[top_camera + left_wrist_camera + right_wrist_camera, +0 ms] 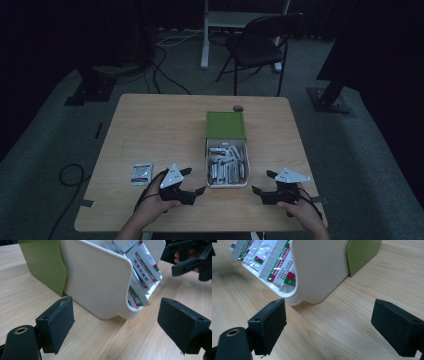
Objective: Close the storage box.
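White plastic drawer [227, 184], pulled out toward the near edge from a green box [225, 124], near centre of the pale wood worktop [160, 125]. Packed with thin foil sachets [226, 162], several poking over the near lip. One loose sachet [142, 173] flat on the worktop, left of the drawer, just beyond the left claw.

Handling, judged: drawer light, stiff, smooth-walled and likely slippery; best taken by the side walls or the rounded near rim [130, 312]. Sachets light, floppy, slick; best pinched by a sealed edge, singly.

Left claw [192, 181]: spread wide, empty, touching nothing, just left of the drawer's near corner.

Right claw [264, 182]: spread wide, empty, touching nothing, just right of the drawer's near corner. Both resting low by the near edge, aimed inward at the drawer.
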A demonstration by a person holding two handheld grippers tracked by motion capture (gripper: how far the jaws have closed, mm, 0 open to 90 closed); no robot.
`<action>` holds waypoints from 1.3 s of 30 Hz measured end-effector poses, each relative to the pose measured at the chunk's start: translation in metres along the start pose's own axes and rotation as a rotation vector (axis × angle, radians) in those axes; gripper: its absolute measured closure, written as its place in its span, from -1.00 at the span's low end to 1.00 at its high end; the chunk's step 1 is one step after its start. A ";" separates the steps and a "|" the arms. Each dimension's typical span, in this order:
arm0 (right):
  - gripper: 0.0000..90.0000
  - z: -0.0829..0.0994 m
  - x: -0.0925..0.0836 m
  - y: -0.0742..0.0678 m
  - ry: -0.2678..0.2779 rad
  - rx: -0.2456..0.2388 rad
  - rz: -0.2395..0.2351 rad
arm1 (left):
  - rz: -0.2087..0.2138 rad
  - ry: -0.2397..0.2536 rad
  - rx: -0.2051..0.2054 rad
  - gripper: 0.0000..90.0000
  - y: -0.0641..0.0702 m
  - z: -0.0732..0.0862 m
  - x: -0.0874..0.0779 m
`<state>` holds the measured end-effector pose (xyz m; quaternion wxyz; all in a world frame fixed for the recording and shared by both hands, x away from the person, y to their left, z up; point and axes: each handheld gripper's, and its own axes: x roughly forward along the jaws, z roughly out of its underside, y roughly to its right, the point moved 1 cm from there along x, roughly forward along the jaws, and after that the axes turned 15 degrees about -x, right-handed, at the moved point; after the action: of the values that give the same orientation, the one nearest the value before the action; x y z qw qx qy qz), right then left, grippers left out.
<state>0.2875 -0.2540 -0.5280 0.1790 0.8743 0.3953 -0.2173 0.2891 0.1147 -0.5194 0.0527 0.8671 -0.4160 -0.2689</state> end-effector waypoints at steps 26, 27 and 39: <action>-0.72 -0.015 0.004 0.001 0.133 0.037 -0.005 | -0.039 0.071 0.025 -0.67 0.004 -0.014 0.015; -0.72 -0.015 0.005 0.001 0.136 0.040 -0.006 | -0.038 0.070 0.025 -0.67 0.004 -0.014 0.015; -0.72 -0.016 0.014 0.006 0.137 0.042 0.008 | -0.062 0.091 0.022 -0.67 -0.002 -0.018 0.018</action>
<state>0.3043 -0.2411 -0.5210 0.1342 0.8923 0.3985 -0.1644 0.3087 0.1003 -0.5123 0.0536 0.8914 -0.3893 -0.2259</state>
